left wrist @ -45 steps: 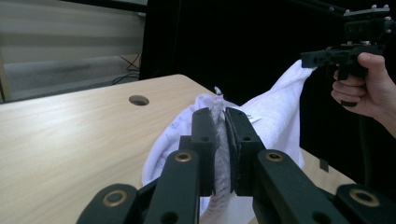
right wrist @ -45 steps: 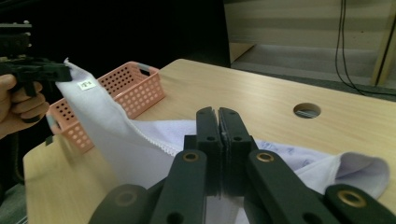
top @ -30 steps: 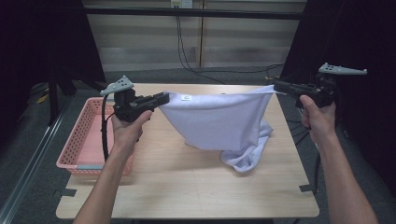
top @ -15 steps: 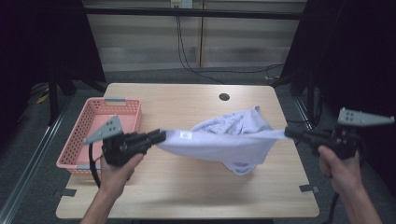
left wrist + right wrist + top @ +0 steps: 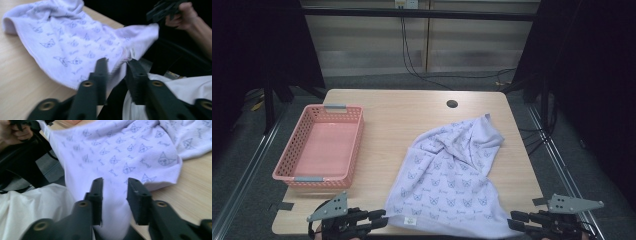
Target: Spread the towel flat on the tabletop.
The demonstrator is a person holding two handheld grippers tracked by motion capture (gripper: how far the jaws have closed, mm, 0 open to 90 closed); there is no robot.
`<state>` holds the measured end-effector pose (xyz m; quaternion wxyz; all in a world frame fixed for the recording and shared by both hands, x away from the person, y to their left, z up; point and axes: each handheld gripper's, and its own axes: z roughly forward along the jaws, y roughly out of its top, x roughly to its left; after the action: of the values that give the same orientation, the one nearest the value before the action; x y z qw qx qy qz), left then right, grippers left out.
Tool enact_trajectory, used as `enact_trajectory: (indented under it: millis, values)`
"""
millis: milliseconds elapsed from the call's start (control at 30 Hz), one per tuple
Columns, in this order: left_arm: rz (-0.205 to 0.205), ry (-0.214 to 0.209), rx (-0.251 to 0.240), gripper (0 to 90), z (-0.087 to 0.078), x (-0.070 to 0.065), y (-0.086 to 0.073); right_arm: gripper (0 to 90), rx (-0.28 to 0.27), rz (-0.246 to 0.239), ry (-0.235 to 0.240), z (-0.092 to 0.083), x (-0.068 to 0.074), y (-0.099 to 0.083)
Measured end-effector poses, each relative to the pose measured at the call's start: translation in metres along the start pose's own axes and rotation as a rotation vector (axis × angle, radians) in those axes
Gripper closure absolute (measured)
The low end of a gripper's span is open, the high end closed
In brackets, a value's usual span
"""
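A lavender towel with a cat print lies spread on the wooden table, its near edge reaching the table's front edge. My left gripper is at the towel's near left corner, and my right gripper is at its near right corner. In the left gripper view the jaws of the left gripper have just been opening, and the towel's corner hangs loose in the gap. In the right gripper view the right gripper has also just been opening, with the towel loose between its jaws.
A pink plastic basket stands empty on the table's left side. A round cable hole sits near the table's far edge. The person's white clothing lies just behind the front edge. Dark floor surrounds the table.
Both grippers came down and back toward the table's front edge, laying the held-up towel out on the table. Both pairs of jaws have opened off the towel's corners.
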<state>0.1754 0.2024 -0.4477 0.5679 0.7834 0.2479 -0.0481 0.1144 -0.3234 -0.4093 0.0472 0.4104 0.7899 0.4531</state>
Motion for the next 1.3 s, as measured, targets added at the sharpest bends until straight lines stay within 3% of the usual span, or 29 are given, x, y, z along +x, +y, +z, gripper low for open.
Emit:
enact_trajectory:
  millis: [33,100,233,267,333,433,500,533,633,667,700,733,767,833,867,933,1000,1067,1200,1300]
  values:
    - [-0.005,-0.001,-0.019,63.4,-0.002,0.004,0.001,61.2,-0.015,-0.003,0.005,-0.001,-0.002,0.001]
    - [-0.018,0.028,-0.023,63.5,-0.002,0.012,0.005,59.5,-0.046,0.008,-0.031,0.000,-0.010,0.005]
    - [-0.045,0.078,0.034,64.1,0.021,0.037,0.022,59.2,-0.072,-0.022,-0.086,0.019,-0.031,0.015]
    - [-0.035,0.119,0.042,64.2,0.030,0.043,0.027,60.6,-0.060,-0.030,-0.097,0.027,-0.037,0.019]
    - [-0.051,0.103,0.074,64.8,0.050,0.058,0.035,63.0,-0.027,-0.041,-0.102,0.045,-0.049,0.026]
    - [-0.029,0.137,0.161,63.6,0.080,0.079,0.047,66.4,0.017,-0.036,-0.098,0.073,-0.071,0.037]
    - [-0.058,0.177,0.139,62.1,0.093,0.094,0.052,66.2,0.060,-0.051,-0.149,0.090,-0.083,0.042]
    - [-0.072,0.177,0.138,62.0,0.097,0.101,0.052,66.0,0.072,-0.037,-0.137,0.097,-0.090,0.043]
    - [-0.091,0.232,0.181,56.9,0.109,0.113,0.050,65.7,0.100,-0.015,-0.111,0.112,-0.103,0.044]
    - [-0.091,0.241,0.190,55.0,0.111,0.116,0.049,65.6,0.115,-0.019,-0.109,0.117,-0.107,0.042]
    - [-0.087,0.274,0.206,53.8,0.114,0.118,0.047,65.9,0.131,-0.015,-0.110,0.120,-0.108,0.041]
    - [-0.096,0.269,0.207,52.1,0.116,0.121,0.045,68.8,0.147,-0.009,-0.126,0.124,-0.109,0.039]
    - [-0.104,0.255,0.209,52.3,0.117,0.122,0.044,76.6,0.156,0.006,-0.133,0.125,-0.109,0.037]
    - [-0.078,0.299,0.233,55.0,0.122,0.120,0.042,84.5,0.143,0.025,-0.124,0.122,-0.109,0.035]
    - [-0.066,0.277,0.257,58.4,0.125,0.118,0.040,85.8,0.133,0.030,-0.118,0.118,-0.108,0.035]
    - [-0.025,0.305,0.297,68.6,0.128,0.115,0.036,86.7,0.104,0.031,-0.112,0.111,-0.105,0.033]
    - [-0.025,0.300,0.312,82.2,0.127,0.114,0.036,86.9,0.101,0.026,-0.121,0.104,-0.101,0.031]
    - [-0.015,0.298,0.319,87.7,0.125,0.113,0.036,86.4,0.078,0.028,-0.112,0.098,-0.099,0.028]
    - [-0.069,0.253,0.276,88.6,0.110,0.108,0.035,86.2,0.043,0.028,-0.108,0.083,-0.094,0.024]
    - [-0.083,0.227,0.246,88.6,0.090,0.097,0.031,87.2,0.034,0.032,-0.103,0.074,-0.092,0.017]
